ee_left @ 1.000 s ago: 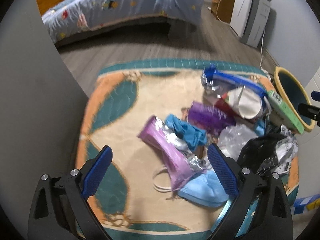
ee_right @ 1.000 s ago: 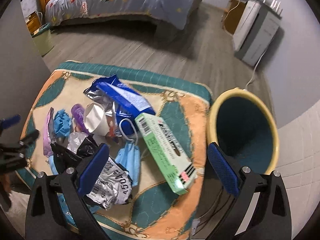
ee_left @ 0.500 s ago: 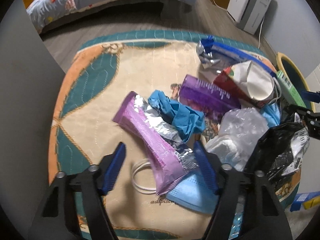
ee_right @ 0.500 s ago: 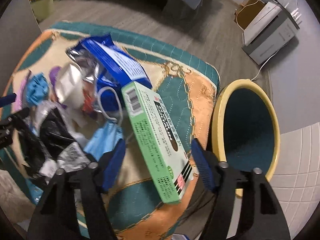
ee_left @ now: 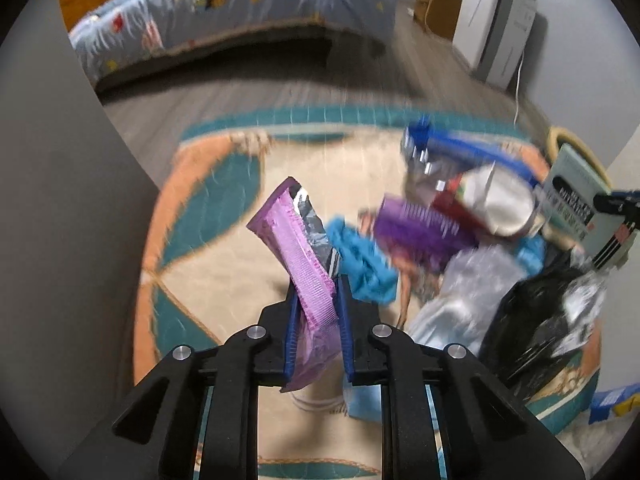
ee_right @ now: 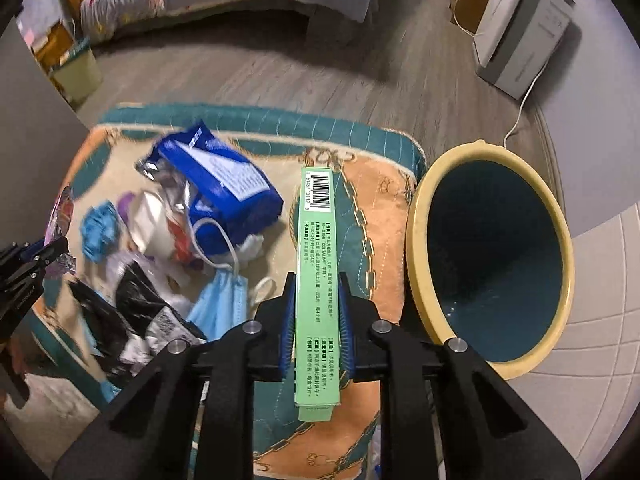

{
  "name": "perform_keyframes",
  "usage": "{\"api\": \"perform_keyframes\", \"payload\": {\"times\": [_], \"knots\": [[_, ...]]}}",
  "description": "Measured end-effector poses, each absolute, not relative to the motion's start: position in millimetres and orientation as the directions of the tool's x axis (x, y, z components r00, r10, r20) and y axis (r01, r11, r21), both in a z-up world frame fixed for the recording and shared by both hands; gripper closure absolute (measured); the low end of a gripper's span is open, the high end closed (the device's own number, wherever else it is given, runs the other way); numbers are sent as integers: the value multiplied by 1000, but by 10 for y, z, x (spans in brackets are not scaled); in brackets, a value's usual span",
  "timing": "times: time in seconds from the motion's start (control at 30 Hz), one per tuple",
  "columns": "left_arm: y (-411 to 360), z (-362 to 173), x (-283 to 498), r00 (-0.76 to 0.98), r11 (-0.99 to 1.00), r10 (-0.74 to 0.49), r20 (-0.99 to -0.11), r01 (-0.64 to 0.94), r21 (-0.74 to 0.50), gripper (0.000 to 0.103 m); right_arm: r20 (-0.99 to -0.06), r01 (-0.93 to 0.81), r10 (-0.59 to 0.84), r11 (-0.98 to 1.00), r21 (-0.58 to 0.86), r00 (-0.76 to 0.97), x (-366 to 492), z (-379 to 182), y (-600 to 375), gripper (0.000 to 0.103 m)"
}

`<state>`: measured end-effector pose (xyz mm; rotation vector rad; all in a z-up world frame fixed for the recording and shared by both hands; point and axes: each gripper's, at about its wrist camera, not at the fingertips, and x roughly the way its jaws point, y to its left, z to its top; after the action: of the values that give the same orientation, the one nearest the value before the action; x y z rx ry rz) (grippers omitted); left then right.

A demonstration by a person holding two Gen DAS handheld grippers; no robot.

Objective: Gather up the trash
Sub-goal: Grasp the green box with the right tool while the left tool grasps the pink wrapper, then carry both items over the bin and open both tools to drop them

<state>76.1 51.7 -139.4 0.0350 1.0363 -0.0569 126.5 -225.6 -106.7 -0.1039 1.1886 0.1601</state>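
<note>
My left gripper is shut on a pink-purple foil wrapper, which stands up from between the pads above the rug. The right gripper has a long green box with a barcode between its jaws; they are closing, and the pads press its two long sides. Just right of that box stands a yellow-rimmed bin with a dark teal inside. More trash lies on the rug: a blue packet, a blue face mask, a black bag, a crushed paper cup and a purple packet.
The trash lies on a teal, orange and cream rug over wood flooring. A grey wall rises at the left. A bed stands at the back and a white cabinet with a cable at the back right.
Both grippers went from wide open to closed. The left one took hold of the purple wrapper and raised it off the rug. The right one closed on the green box and lifted it.
</note>
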Motion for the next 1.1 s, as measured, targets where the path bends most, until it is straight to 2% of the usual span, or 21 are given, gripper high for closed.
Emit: {"api": "perform_keyframes", "payload": {"times": [0.13, 0.3, 0.47, 0.6, 0.77, 1.1], "knots": [[446, -1064, 775, 584, 997, -60, -810, 73, -21, 84, -910, -157, 115, 986, 55, 399, 1267, -862, -2347, 85], [82, -637, 772, 670, 985, -125, -732, 171, -12, 84, -875, -112, 143, 988, 102, 462, 1242, -579, -2545, 85], [-405, -453, 870, 665, 961, -229, -711, 272, -54, 84, -832, -46, 141, 989, 138, 537, 1242, -387, -2878, 85], [-864, -338, 922, 643, 923, -315, -698, 378, -69, 84, -810, -13, 98, 994, 112, 578, 1260, -361, -3130, 85], [-1509, -378, 1028, 602, 863, -377, -704, 503, -32, 84, -808, 75, 44, 991, 109, 587, 1302, -488, -3595, 85], [-2561, -836, 1341, 448, 759, -433, -782, 649, -49, 84, -832, 282, -55, 951, 125, 552, 1293, -915, -4464, 85]]}}
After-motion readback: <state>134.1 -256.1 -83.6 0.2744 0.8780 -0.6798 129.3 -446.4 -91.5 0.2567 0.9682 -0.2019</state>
